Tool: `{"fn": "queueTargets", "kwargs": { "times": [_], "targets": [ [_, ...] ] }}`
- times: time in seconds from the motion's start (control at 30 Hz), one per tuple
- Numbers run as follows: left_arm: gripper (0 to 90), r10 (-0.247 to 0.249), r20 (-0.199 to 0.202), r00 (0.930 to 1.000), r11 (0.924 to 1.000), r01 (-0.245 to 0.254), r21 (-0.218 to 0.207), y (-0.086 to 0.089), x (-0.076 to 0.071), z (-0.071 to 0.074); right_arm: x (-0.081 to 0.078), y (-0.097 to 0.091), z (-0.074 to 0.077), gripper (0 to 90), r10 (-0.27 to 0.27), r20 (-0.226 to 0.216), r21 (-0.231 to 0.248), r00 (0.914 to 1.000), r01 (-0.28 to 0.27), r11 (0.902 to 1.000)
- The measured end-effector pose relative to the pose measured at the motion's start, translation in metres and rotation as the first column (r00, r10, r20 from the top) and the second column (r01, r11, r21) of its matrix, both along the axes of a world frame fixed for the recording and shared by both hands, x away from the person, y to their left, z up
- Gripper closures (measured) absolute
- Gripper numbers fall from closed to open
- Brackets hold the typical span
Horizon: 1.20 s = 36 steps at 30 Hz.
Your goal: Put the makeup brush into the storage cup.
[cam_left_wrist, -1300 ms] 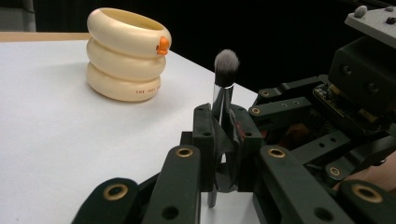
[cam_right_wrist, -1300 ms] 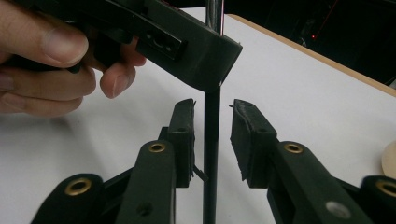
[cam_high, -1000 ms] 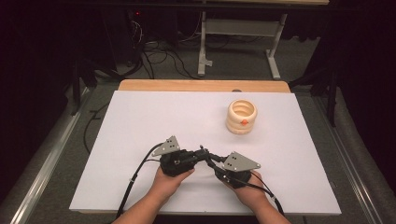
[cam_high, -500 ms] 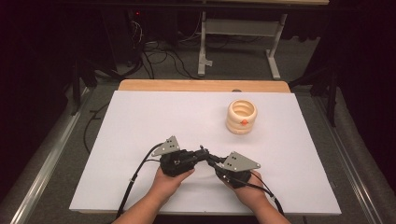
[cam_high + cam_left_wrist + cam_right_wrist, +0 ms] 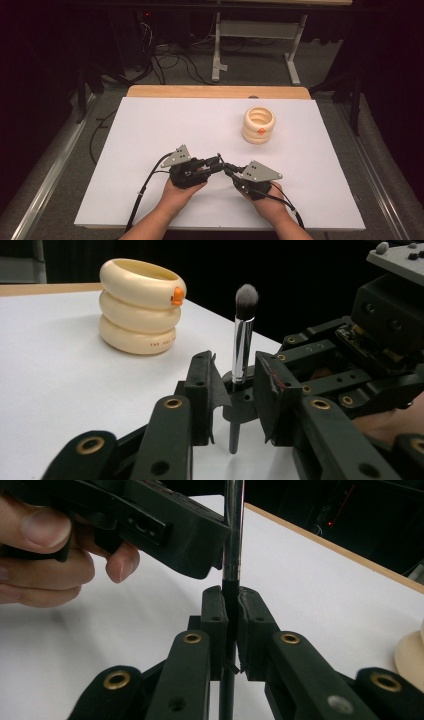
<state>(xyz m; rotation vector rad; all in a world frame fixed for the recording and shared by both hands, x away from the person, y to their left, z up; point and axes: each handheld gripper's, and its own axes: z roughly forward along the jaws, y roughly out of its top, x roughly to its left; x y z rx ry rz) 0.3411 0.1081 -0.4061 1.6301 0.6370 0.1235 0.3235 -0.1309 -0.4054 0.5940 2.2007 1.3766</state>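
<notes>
brush [image 5: 244, 335]: upright between both grippers, above worktop [image 5: 150, 130] | right gripper [image 5: 232, 630]: fingers clamped on handle; left gripper [image 5: 235, 390]: fingers just parted, off it | risk: one-sided hold; brush may tilt, miss cup [image 5: 259, 125]

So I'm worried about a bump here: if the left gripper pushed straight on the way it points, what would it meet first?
Most likely the makeup brush, standing upright between its jaws, which have just been opening. Right behind it sits the right gripper, shut on the brush handle. The ringed cup stands off to the side.
</notes>
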Motion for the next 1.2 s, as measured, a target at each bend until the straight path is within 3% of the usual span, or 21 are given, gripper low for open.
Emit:
{"fn": "queueTargets", "kwargs": {
  "times": [0.6, 1.2],
  "targets": [
    [53.0, 0.074, 0.009, 0.9972, 0.9951, -0.075, 0.065, 0.006, 0.005, -0.001, 0.006, -0.016, 0.005, 85.4, -0.048, 0.011, 0.012, 0.9988, 0.048, 0.9988],
    [37.1, 0.159, 0.045, 0.9862, 0.9747, -0.164, 0.152, 0.014, 0.01, -0.006, 0.012, -0.036, 0.009, 85.3, -0.096, 0.022, 0.032, 0.9952, 0.095, 0.995]
  ]
}}
